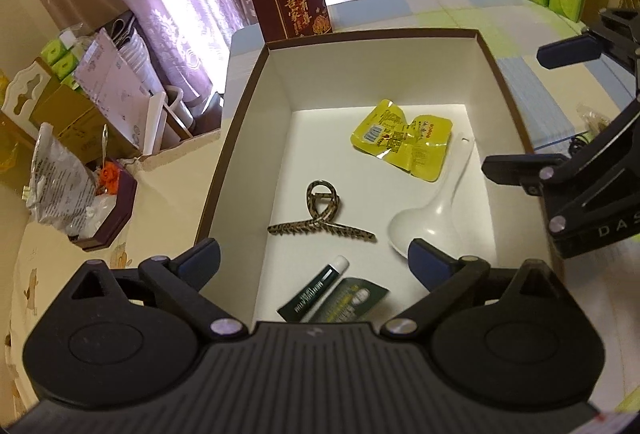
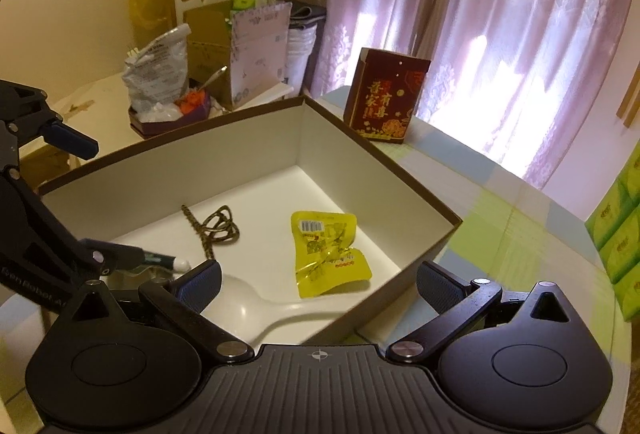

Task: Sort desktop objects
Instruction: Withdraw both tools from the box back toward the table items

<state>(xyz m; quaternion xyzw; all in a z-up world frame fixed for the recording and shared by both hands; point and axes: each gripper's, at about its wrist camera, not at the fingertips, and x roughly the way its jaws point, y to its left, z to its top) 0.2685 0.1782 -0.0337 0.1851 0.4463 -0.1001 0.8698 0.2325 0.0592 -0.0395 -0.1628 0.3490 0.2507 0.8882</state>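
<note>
Currently both left gripper (image 1: 314,262) and right gripper (image 2: 318,280) held apart, empty, over box (image 1: 240,138); spoon (image 1: 424,218), hair clip (image 1: 320,222), possibly ointment tube (image 1: 316,290) inside.

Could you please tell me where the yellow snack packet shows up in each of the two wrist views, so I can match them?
Left wrist view: the yellow snack packet lies right of centre, at the far end of the box, over the white spoon's handle.
Right wrist view: it lies near the middle, just beyond the spoon handle.
Shared landmark: the dark red carton standing behind the box.
</note>
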